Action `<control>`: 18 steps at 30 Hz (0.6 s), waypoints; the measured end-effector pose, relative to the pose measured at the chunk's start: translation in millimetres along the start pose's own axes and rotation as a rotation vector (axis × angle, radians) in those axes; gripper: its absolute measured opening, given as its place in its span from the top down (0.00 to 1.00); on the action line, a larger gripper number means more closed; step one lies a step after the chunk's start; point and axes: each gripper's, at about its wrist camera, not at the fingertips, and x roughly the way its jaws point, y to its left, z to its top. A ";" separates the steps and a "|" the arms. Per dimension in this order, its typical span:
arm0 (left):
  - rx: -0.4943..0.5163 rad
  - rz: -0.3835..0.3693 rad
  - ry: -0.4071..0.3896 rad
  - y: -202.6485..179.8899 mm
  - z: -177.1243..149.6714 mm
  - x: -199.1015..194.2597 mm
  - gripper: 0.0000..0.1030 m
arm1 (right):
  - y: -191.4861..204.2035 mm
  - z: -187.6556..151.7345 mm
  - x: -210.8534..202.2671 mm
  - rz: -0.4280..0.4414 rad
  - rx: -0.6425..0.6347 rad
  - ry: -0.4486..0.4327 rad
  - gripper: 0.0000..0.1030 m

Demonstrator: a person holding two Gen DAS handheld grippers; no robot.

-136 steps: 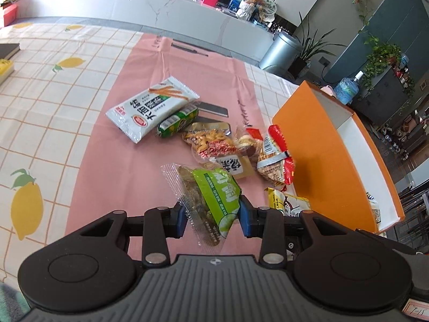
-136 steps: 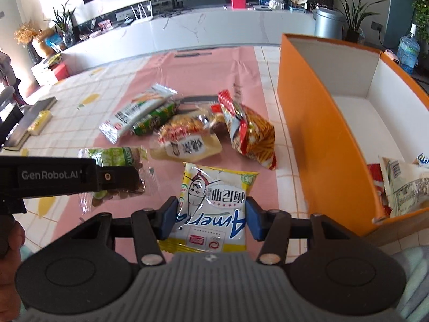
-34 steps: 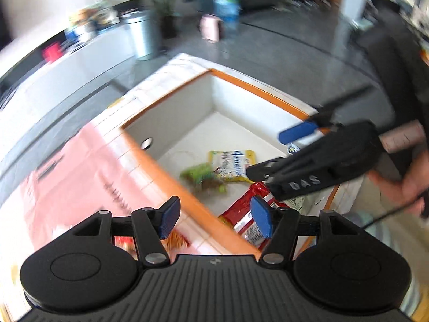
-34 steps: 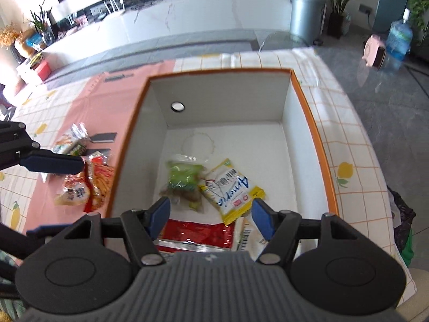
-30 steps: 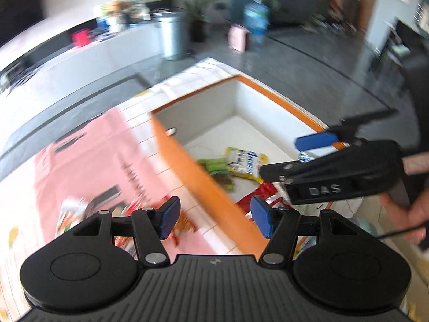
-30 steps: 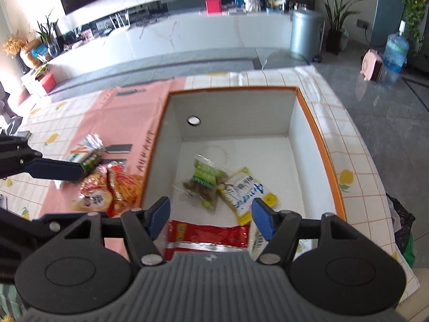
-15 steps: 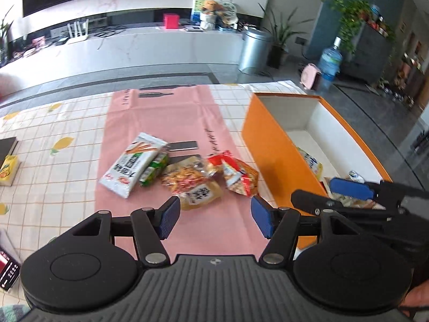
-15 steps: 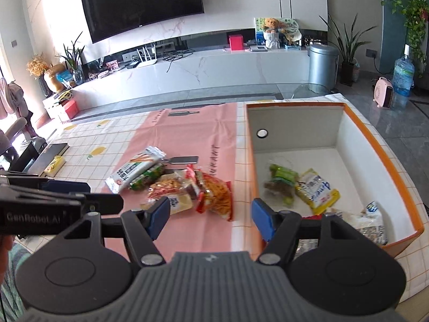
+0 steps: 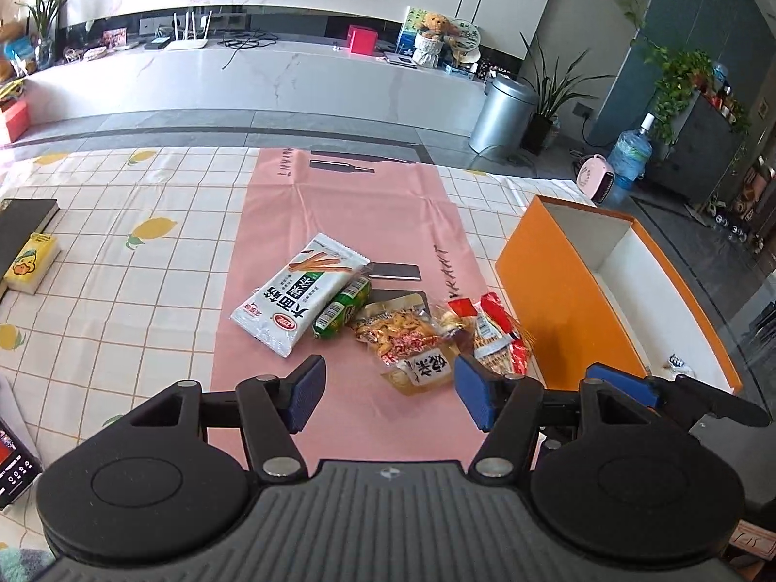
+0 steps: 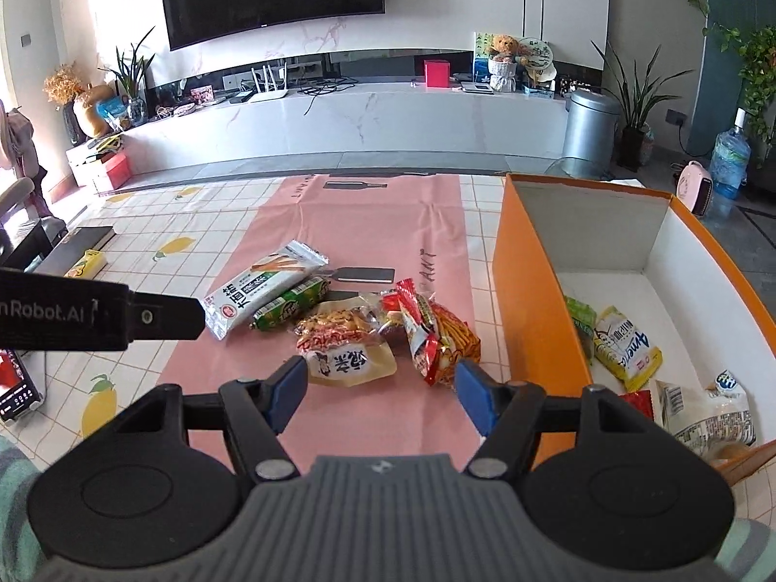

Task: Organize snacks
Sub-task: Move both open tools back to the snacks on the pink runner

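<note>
Several snack packs lie in a cluster on the pink runner [image 9: 349, 213]: a white bag [image 9: 298, 300] [image 10: 262, 288], a small green pack [image 9: 342, 308] [image 10: 291, 310], a yellow-and-clear bag [image 9: 410, 344] [image 10: 342, 344] and a red bag [image 9: 499, 334] [image 10: 439, 334]. Right of them stands the orange box [image 9: 562, 291] [image 10: 528, 300]; inside it lie a green pack [image 10: 579, 317], a yellow pack [image 10: 628, 347] and a white pack [image 10: 703, 412]. My left gripper [image 9: 388, 395] hangs open above the runner's near end, empty. My right gripper [image 10: 380, 395] is open too, just short of the yellow and red bags.
A checked lemon-print cloth [image 9: 121, 281] covers the table. A black book [image 9: 24, 223] and a yellow pad [image 9: 31, 262] lie at the far left, and a phone [image 10: 17, 383] at the near left. The left gripper's finger [image 10: 102, 315] crosses the right wrist view.
Both grippers have swung left, away from over the orange box, and now face the snack cluster on the runner. Both stay open and empty.
</note>
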 end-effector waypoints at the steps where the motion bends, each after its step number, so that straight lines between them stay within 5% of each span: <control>1: 0.001 0.002 0.005 2.6 1.4 4.1 0.30 | 2.1 1.4 4.2 0.000 -0.003 0.003 0.37; 9: -0.039 -0.014 0.052 20.5 3.5 34.5 0.41 | 5.6 6.3 41.4 -0.023 0.003 0.059 0.36; 18: -0.069 -0.035 0.077 33.4 -3.1 61.9 0.42 | -5.4 -0.9 79.9 -0.069 0.031 0.109 0.35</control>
